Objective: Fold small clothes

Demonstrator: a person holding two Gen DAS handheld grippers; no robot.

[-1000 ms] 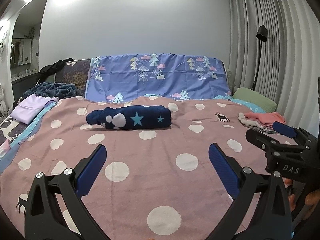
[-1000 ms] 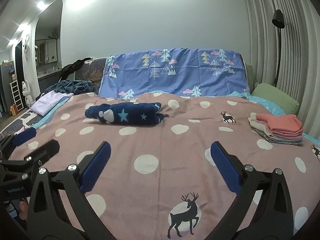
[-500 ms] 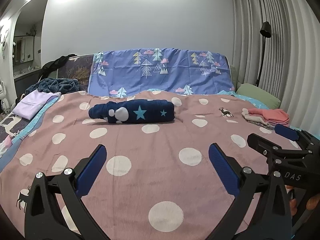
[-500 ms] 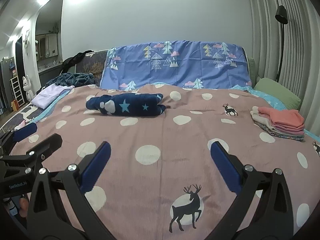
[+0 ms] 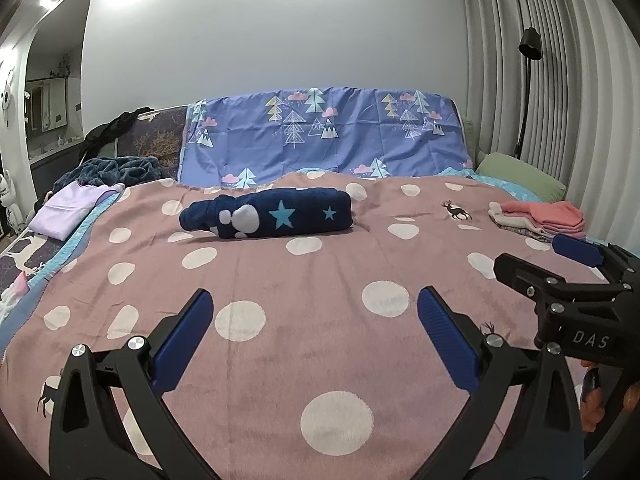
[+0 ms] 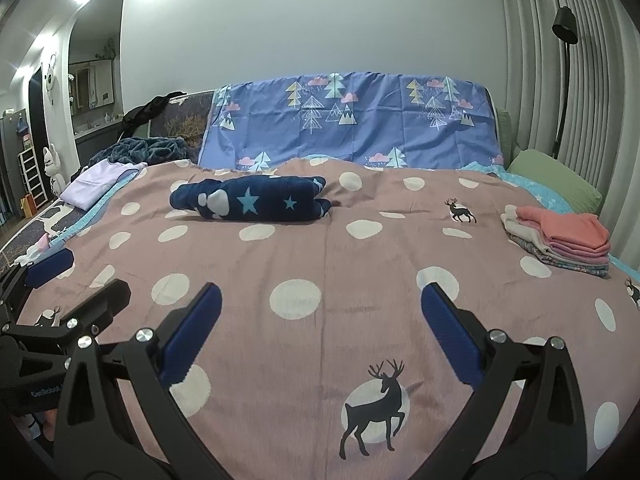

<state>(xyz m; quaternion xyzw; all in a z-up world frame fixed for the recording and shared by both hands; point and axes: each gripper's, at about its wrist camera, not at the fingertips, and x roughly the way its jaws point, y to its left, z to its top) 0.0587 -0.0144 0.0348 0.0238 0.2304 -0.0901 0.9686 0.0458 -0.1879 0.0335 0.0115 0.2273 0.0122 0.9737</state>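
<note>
A navy fleece garment with stars and white paw shapes (image 5: 266, 216) lies folded into a long bundle on the pink polka-dot blanket (image 5: 320, 320), far ahead of both grippers; it also shows in the right wrist view (image 6: 250, 204). My left gripper (image 5: 314, 336) is open and empty, low over the blanket's near part. My right gripper (image 6: 320, 330) is open and empty beside it, and shows at the right edge of the left wrist view (image 5: 560, 272). A stack of folded clothes with a coral piece on top (image 6: 560, 236) sits at the right.
A lilac folded garment (image 5: 70, 210) and a dark blue blanket heap (image 5: 116, 168) lie at the far left. A blue tree-print sheet (image 5: 324, 136) covers the headboard. A green pillow (image 6: 556, 180), a floor lamp (image 6: 564, 24) and curtains stand at the right.
Both grippers have pulled back and tilted slightly, so the navy bundle sits a little farther and higher in view. Both stay open and empty. Nothing on the bed has moved.
</note>
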